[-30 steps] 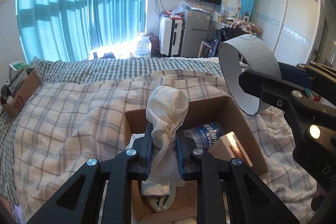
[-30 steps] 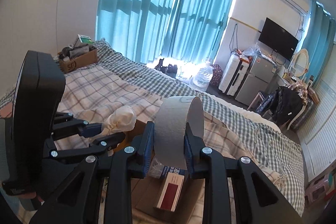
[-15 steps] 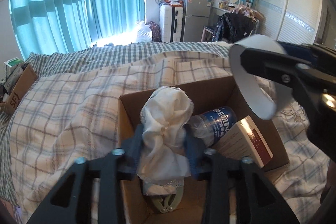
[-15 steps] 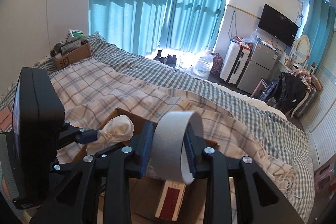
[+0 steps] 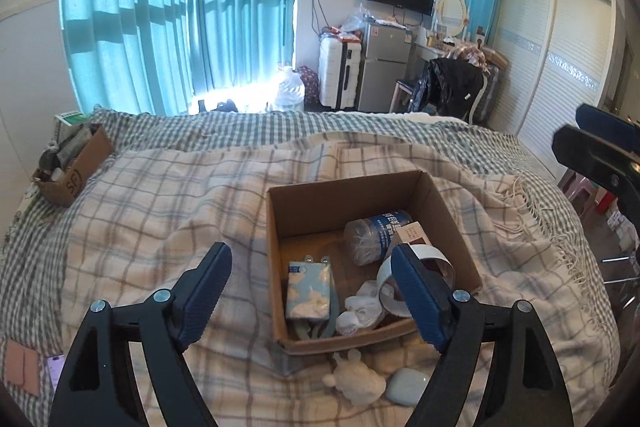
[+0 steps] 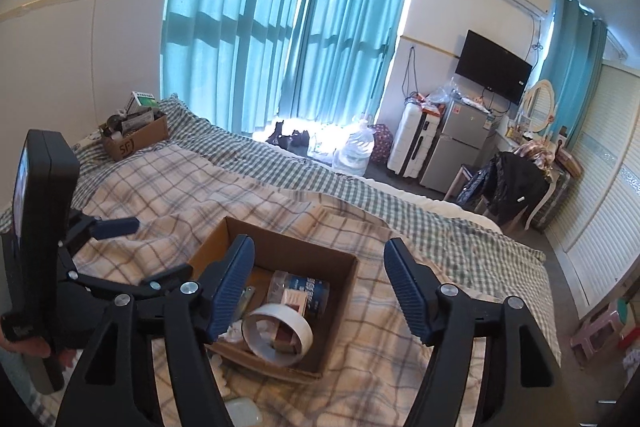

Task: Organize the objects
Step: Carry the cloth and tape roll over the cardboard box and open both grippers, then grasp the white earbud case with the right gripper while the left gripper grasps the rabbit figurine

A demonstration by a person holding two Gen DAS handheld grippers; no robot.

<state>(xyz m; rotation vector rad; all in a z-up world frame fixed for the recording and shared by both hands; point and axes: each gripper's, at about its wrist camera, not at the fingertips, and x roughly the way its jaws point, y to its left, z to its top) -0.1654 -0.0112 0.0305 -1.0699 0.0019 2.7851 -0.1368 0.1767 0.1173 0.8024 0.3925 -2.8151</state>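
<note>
A brown cardboard box sits on the plaid bed. In it lie a white tape roll, a white cloth bundle, a blue-labelled bottle, a small maroon and white box and a light blue patterned pack. My left gripper is open and empty above the box's near left part. My right gripper is open and empty above the box, with the tape roll below it. The left gripper shows at the left of the right wrist view.
A white turtle-shaped figure and a pale blue case lie on the blanket in front of the box. A second cardboard box of items stands at the bed's far left corner. Fridge, suitcase and chair stand beyond the bed.
My left gripper opened and let the cloth bundle fall into the box. My right gripper opened and let the tape roll fall into the box. Both grippers rose and drew back.
</note>
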